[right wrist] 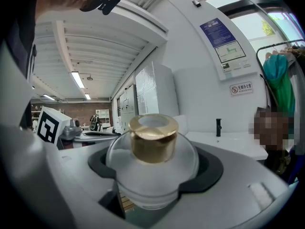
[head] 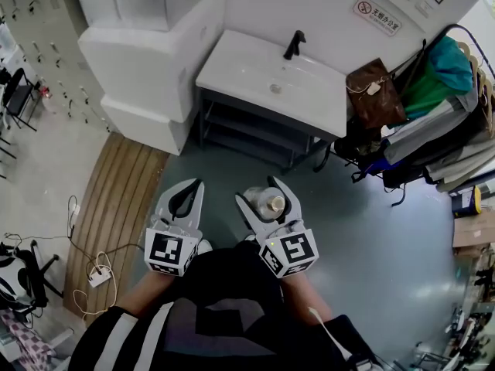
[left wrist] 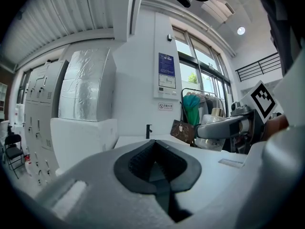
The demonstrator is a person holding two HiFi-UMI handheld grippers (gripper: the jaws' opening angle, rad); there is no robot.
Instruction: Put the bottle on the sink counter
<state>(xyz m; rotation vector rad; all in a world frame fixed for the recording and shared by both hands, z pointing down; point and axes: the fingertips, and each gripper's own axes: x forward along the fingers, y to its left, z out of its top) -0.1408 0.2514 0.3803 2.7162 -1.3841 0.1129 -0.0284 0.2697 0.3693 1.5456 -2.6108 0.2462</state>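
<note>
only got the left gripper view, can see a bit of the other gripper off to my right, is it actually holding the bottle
observer: yes, the right gripper view shows the right gripper shut on a round clear bottle, upright, gold cap on top
operator: ok and whats between me and the sink counter
observer: the head view shows only bare grey floor up to the sink counter, with a wooden deck off to the left

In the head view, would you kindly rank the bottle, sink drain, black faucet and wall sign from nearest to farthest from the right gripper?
1. bottle, between the right gripper's jaws
2. sink drain, mid-basin
3. black faucet, at the sink's back edge
4. wall sign, upper right
</note>
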